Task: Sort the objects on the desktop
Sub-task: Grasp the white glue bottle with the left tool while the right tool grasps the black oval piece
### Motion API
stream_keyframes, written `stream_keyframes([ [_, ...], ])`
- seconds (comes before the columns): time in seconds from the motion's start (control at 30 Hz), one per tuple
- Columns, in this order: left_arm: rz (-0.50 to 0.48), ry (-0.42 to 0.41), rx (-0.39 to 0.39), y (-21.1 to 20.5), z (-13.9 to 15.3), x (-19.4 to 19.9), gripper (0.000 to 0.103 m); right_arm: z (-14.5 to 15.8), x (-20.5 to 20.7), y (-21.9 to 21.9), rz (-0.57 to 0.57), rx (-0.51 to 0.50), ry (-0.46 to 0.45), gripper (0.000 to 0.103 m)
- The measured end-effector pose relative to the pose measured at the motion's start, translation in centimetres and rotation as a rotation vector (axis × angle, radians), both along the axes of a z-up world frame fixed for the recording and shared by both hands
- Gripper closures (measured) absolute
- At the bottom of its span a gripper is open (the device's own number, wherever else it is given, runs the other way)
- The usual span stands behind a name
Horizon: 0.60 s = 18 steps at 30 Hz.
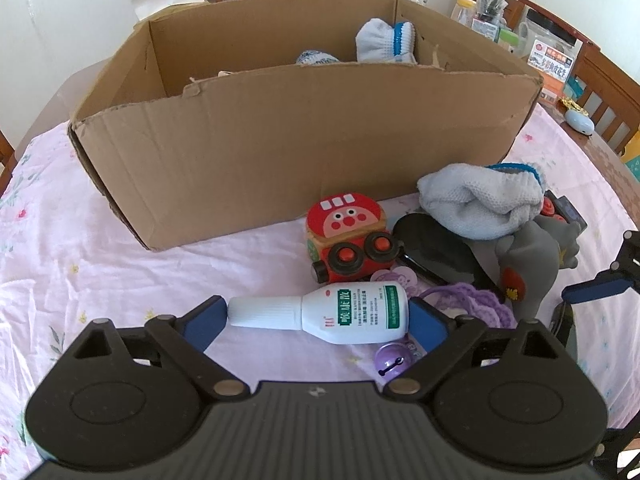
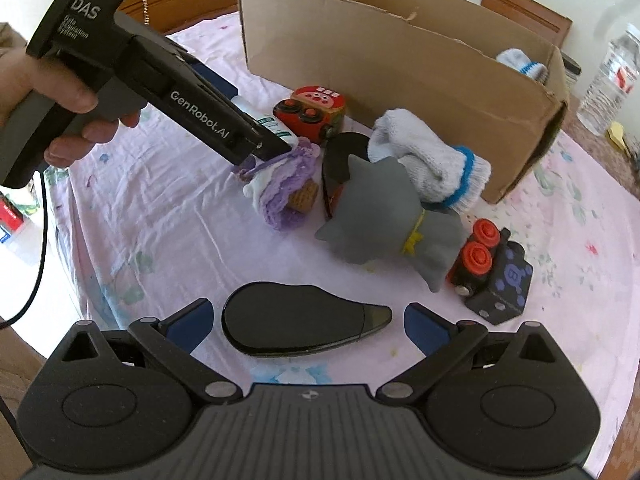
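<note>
My left gripper (image 1: pixel 318 314) has its blue pads at both ends of a white bottle (image 1: pixel 320 314) with a green label, lying on the pink cloth; the pads touch its cap and base. My right gripper (image 2: pixel 308 318) is open around a flat black case (image 2: pixel 296 322) on the cloth, with gaps on both sides. A red toy train (image 1: pixel 346 238), a white glove (image 1: pixel 480 200), a grey plush toy (image 2: pixel 384 216), a purple crochet piece (image 2: pixel 284 188) and a black toy block (image 2: pixel 492 276) lie in a pile. The cardboard box (image 1: pixel 280 144) holds more white gloves (image 1: pixel 384 40).
The left gripper's handle and the hand on it (image 2: pixel 120 80) reach across the upper left of the right wrist view. A water bottle (image 2: pixel 612 80) and jars (image 1: pixel 548 48) stand beyond the box. A purple bell (image 1: pixel 390 360) lies under the white bottle. Wooden chairs ring the table.
</note>
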State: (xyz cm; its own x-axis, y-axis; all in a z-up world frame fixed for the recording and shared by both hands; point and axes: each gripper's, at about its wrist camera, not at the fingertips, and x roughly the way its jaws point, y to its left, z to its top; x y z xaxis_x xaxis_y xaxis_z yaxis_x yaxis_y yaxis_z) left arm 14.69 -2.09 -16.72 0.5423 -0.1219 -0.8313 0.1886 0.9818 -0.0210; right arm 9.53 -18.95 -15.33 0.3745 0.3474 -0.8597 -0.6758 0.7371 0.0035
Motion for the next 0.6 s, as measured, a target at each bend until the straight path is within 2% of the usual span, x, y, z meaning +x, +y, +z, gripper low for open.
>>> stream_keyframes([
  [0.13, -0.007, 0.003, 0.000, 0.1, 0.1, 0.1, 0.008, 0.0, 0.0, -0.1, 0.006, -0.002, -0.002, 0.010],
  [0.6, -0.044, -0.013, 0.013, 0.2, 1.8, -0.4, 0.008, 1.4, 0.4, -1.2, -0.010, 0.015, -0.018, 0.010],
])
